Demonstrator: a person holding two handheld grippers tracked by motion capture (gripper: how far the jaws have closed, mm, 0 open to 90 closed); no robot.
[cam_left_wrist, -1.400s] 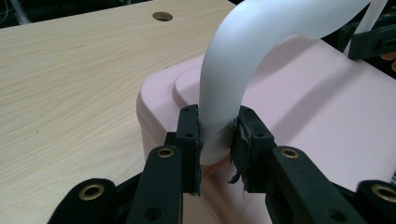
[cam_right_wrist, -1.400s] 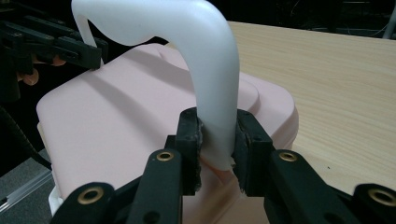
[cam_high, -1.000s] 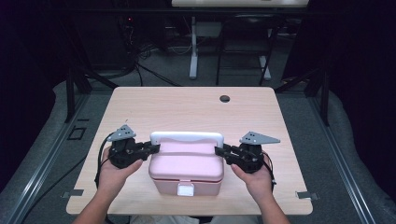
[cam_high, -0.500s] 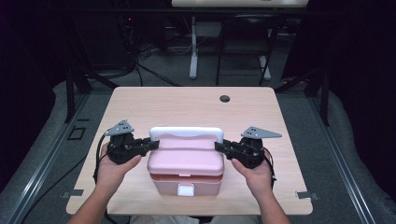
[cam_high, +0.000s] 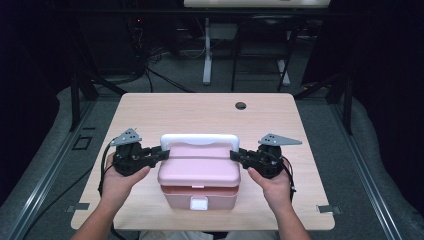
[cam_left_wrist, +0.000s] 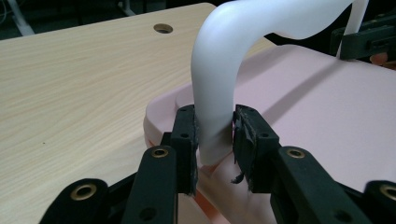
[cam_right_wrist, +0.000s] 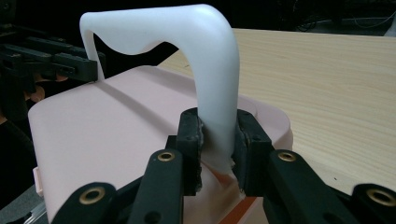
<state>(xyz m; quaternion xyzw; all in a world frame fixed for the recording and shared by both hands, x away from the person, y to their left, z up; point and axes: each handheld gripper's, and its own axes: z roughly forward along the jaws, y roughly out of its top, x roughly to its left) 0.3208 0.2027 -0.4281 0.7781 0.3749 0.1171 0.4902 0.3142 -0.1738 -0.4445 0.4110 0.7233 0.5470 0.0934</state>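
**Two claws at the handle of a lunch box.** A pink lunch box (cam_high: 199, 170) sits on the near half of the table (cam_high: 200, 110), just in front of the person. Its white latch (cam_high: 198, 203) faces them, probably so that the fastening stays within reach and in sight. The white handle (cam_high: 199, 140) arches above the lid and spans it from side to side. Each of its legs drops to a pivot at one end of the box.

The left claw (cam_high: 162, 152) and the right claw (cam_high: 235, 155) come in level from opposite sides, one at each leg. Working low on the legs, close to the pivots, probably gives the firmest control over how the handle swings. The symmetrical approach should also stop the light box from sliding or twisting on the smooth wood.

In the right gripper view the pads are clenched on the handle (cam_right_wrist: 215, 84), flush against both faces of the leg. In the left gripper view the other leg (cam_left_wrist: 215, 93) stands between the pads, but the jaws have just been opening. They now appear to flank the leg rather than squeeze it, so the left claw reads as released. One side anchoring while the other lets go suggests the handle has been set where it is wanted.

A round cable hole (cam_high: 240, 106) lies well apart, near the far edge.
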